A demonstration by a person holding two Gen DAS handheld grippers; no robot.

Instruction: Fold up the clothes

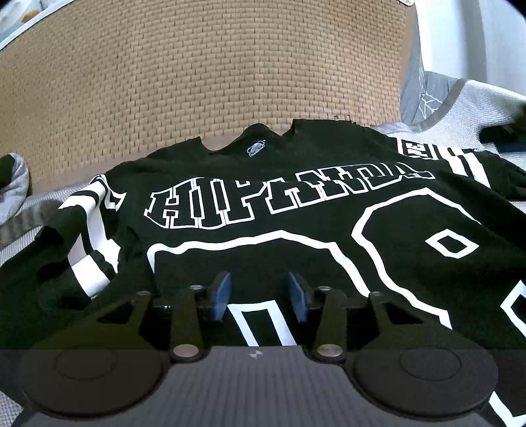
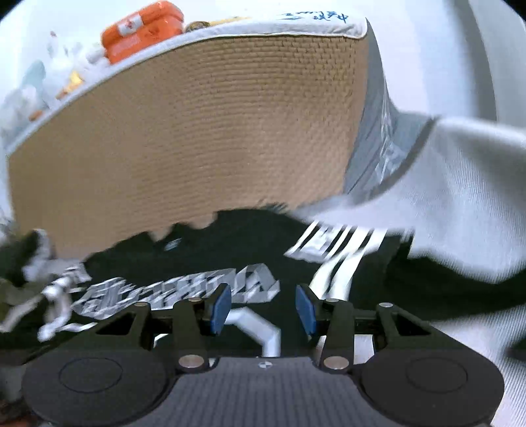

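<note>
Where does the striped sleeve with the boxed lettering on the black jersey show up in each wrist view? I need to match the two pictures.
Left wrist view: the striped sleeve is at the upper right, at the black jersey's far shoulder.
Right wrist view: the striped sleeve is right of centre, blurred, above the right jaw.
Shared landmark: the tan woven panel behind the collar.

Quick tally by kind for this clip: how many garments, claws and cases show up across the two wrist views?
Garments: 2, a black printed shirt and a grey garment bunched beside it.
Claws: 2, the left claw and the right claw, both open.
Cases: 1, an orange case.
Total: 5
</note>
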